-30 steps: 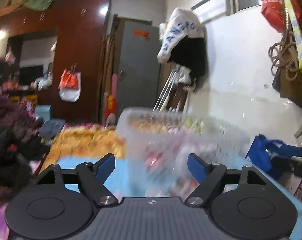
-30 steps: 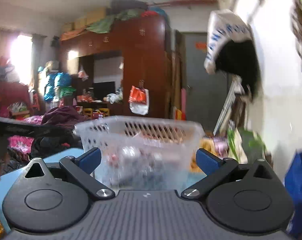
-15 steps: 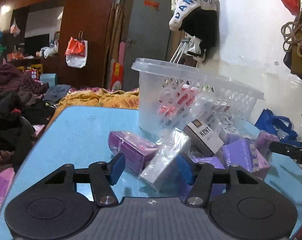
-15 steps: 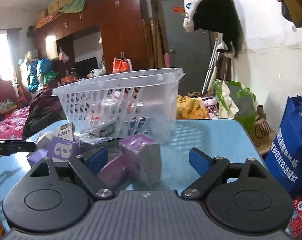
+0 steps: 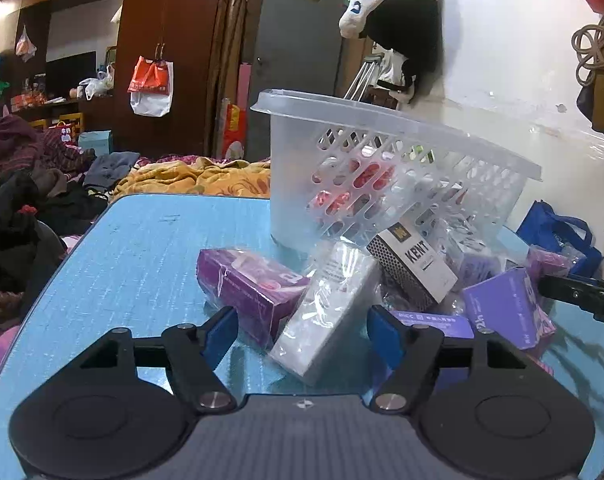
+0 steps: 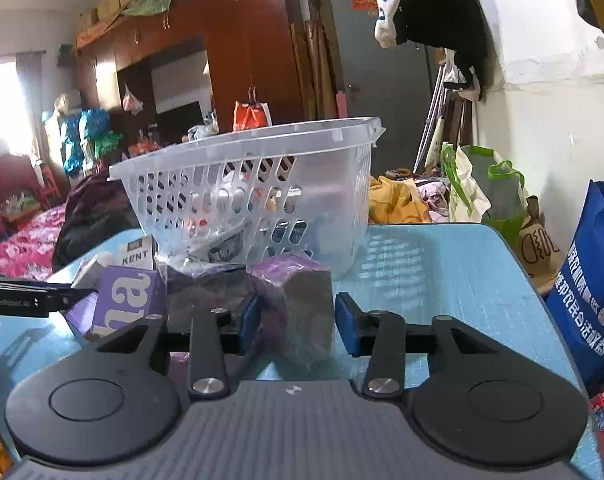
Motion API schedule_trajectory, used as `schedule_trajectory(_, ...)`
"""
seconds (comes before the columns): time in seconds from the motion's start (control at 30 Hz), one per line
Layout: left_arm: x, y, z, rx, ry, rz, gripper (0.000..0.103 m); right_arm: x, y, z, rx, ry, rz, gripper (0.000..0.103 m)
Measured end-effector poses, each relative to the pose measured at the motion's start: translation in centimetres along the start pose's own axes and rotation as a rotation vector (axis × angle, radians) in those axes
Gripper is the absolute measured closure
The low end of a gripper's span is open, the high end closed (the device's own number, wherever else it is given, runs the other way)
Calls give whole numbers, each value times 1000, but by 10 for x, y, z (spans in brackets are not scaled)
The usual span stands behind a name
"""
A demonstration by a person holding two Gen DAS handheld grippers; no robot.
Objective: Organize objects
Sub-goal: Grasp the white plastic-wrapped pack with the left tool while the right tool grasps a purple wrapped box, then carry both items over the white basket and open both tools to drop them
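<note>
Left wrist view: the left gripper [image 5: 302, 334] is held low over the blue table [image 5: 150, 248], its jaws apart. A white box [image 5: 325, 312] in clear wrap is seen between the blue pads [image 5: 220, 334], nearer the right one, with no visible contact on either side. A purple box [image 5: 248, 284] lies just ahead of the left pad, touching the white box. A KENT box [image 5: 415, 266] leans tilted ahead and to the right, against the basket [image 5: 381, 168], which stands further ahead with packets inside. A lilac box [image 5: 505, 312] is placed to the right, near the dark tip of the right gripper [image 5: 577, 294].

Right wrist view: the right gripper [image 6: 296, 324] is seen with jaws apart around a wrapped purple box [image 6: 298, 300]; the left pad appears to touch it, while a narrow gap is left at the right pad. The basket [image 6: 254, 184] stands directly ahead, just behind this box. To the left are a lilac box [image 6: 128, 294] and a KENT box [image 6: 136, 256], with the left gripper's tip [image 6: 30, 300] at the far left. The table [image 6: 441, 272] extends to the right.
</note>
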State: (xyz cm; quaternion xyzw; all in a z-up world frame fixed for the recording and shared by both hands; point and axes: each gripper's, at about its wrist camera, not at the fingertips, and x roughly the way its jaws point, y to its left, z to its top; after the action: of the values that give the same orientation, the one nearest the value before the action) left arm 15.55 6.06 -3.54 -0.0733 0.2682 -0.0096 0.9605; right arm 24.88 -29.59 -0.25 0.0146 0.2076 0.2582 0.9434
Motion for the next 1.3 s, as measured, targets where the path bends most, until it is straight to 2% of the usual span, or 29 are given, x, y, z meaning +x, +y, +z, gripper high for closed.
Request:
schedule_trajectory(0.03,0,0,0,-1,2,3,28,-1,1,0,-6,-3,-1,58)
schedule_trajectory(0.13,1,4,0,-21,12,8,38,-3,5,0,-22,-20,-5,58)
schedule_trajectory(0.2,1,5,-2,-29,19,7,41,-4,6,0,-27,-26,-2,59)
schedule_trajectory(0.3,2,-2,0,10,26,31,42,-4,6,0,-26,-30,0,59)
schedule_trajectory(0.37,3,-4,0,23,26,36,49,-4,6,1,-25,-33,2,59)
schedule_trajectory(0.43,-2,-4,-1,26,-8,41,61,-6,6,0,-27,-43,8,59)
schedule_trajectory(0.57,-16,-4,-8,39,-111,-9,69,-10,6,-1,-28,-74,15,59)
schedule_trajectory(0.67,-21,-3,-10,44,-149,-52,69,-15,3,-3,-8,-110,44,59)
schedule_trajectory(0.77,-22,-7,-12,56,-163,-49,69,-16,-1,-3,15,-127,52,60)
schedule_trajectory(0.8,-22,-7,-12,55,-164,-49,69,-17,-1,-3,17,-130,55,66)
schedule_trajectory(0.83,-22,-5,-12,53,-162,-52,69,-16,-1,-3,18,-125,59,72)
schedule_trajectory(0.93,-21,-5,-11,47,-157,-54,69,-14,-1,-2,18,-111,63,72)
schedule_trajectory(1.07,-20,-4,-10,47,-153,-47,69,-1,-4,1,33,-26,78,72)
schedule_trajectory(1.13,-20,-3,-10,44,-151,-49,69,-4,-4,0,25,-45,57,64)
schedule_trajectory(1.17,-19,-2,-10,47,-148,-50,69,-7,-3,-1,10,-61,31,55)
schedule_trajectory(1.2,-19,-3,-11,49,-145,-51,69,-11,-1,-1,-13,-73,-13,35)
schedule_trajectory(1.23,-19,-2,-11,50,-145,-51,69,-13,2,-1,-50,-73,-56,18)
schedule_trajectory(1.3,-19,-2,-11,48,-144,-51,69,-13,5,-2,-119,-28,-118,11)
